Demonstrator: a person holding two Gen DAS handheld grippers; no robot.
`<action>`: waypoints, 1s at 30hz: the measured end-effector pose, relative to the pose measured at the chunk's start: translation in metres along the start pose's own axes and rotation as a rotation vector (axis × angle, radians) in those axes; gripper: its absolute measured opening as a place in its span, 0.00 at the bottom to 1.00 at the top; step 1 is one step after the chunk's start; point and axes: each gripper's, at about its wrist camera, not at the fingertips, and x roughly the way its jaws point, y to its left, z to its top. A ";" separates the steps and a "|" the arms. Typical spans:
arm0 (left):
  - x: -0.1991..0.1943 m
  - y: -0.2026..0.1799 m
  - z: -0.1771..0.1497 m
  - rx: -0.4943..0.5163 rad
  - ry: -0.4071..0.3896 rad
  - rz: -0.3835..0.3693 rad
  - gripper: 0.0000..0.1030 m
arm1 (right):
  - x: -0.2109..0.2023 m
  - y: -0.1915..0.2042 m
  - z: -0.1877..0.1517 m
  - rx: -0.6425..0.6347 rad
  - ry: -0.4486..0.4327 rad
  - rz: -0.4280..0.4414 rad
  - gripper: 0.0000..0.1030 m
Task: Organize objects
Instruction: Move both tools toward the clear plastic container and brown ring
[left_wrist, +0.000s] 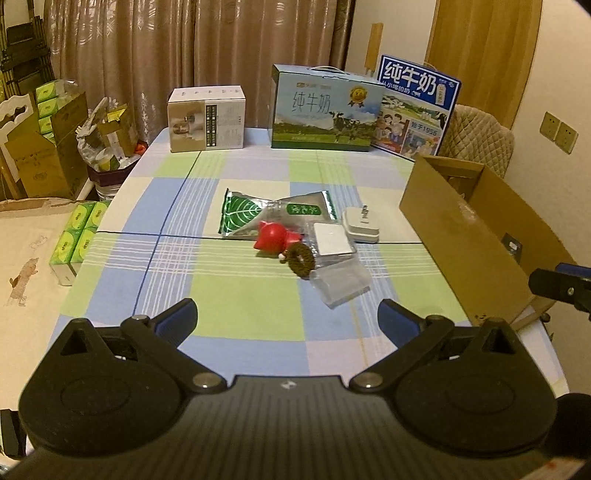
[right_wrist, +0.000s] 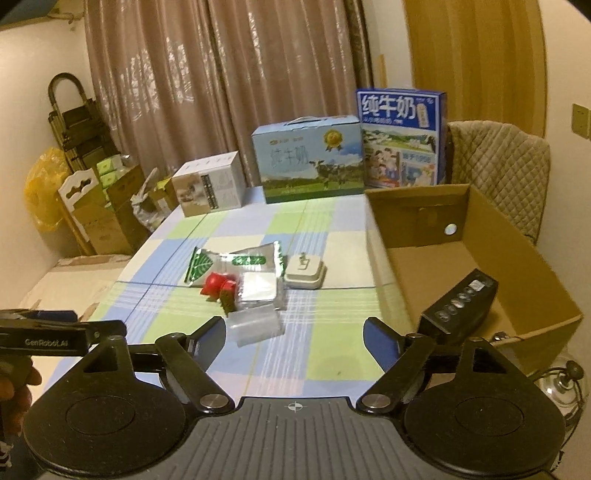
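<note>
A small pile lies mid-table: a silver-green foil packet (left_wrist: 258, 214) (right_wrist: 236, 262), a red toy (left_wrist: 273, 238) (right_wrist: 216, 284), a brown bead ring (left_wrist: 301, 262), a white flat box in foil (left_wrist: 332, 240) (right_wrist: 258, 290), a white case (left_wrist: 360, 225) (right_wrist: 306, 275) and a clear plastic bag (left_wrist: 340, 286) (right_wrist: 255, 326). An open cardboard box (left_wrist: 461, 236) (right_wrist: 480, 258) stands at the right and holds a black box (right_wrist: 461, 306). My left gripper (left_wrist: 286, 314) is open and empty, short of the pile. My right gripper (right_wrist: 293, 332) is open and empty, near the clear bag.
Along the table's far edge stand a white carton (left_wrist: 207, 120) (right_wrist: 210, 188) and two milk cartons (left_wrist: 325, 110) (right_wrist: 310, 162), (left_wrist: 417, 107) (right_wrist: 402, 136). A padded chair (right_wrist: 498, 162) is behind the cardboard box. Tissue packs (left_wrist: 79, 236) and boxes are on the floor at left.
</note>
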 end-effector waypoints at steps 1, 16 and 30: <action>0.003 0.002 0.001 0.002 0.000 0.004 0.99 | 0.004 0.002 0.000 -0.004 0.004 0.004 0.77; 0.070 0.028 0.009 0.000 0.038 0.025 0.99 | 0.097 0.014 -0.009 -0.040 0.092 0.081 0.83; 0.158 0.053 0.007 0.003 0.075 0.024 0.99 | 0.197 0.017 -0.019 -0.089 0.170 0.129 0.89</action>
